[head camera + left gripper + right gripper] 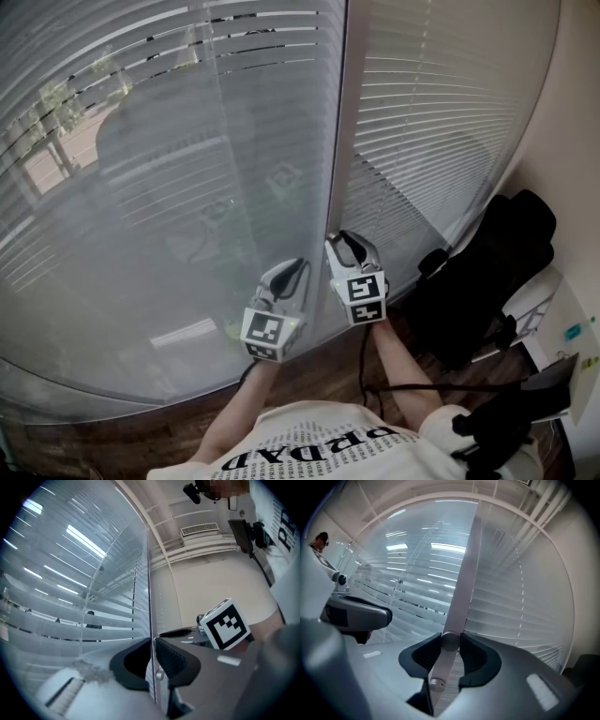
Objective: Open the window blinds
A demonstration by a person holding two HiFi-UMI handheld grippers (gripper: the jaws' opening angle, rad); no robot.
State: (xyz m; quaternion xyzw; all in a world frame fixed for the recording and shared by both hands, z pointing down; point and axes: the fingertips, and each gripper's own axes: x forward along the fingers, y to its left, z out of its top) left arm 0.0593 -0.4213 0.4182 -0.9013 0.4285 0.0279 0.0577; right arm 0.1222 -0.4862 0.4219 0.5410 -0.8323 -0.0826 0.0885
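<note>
Two slatted white blinds cover the window, a left blind [169, 187] and a right blind [431, 141], with a pale upright post [337, 141] between them. My right gripper [345, 242] is level at the foot of the post. In the right gripper view its jaws [450, 641] are shut on the pale round tilt wand [439, 670], whose lower end hangs below the pads. My left gripper [292, 267] is just to its left. In the left gripper view its jaws [152, 644] are pinched on a thin cord [149, 573] that runs straight up along the blind.
A black office chair [487, 272] stands close at the right, against the pale wall [572, 141]. Dark wood floor [309, 366] lies below the window. The person's arms and white printed shirt [319, 445] fill the bottom of the head view.
</note>
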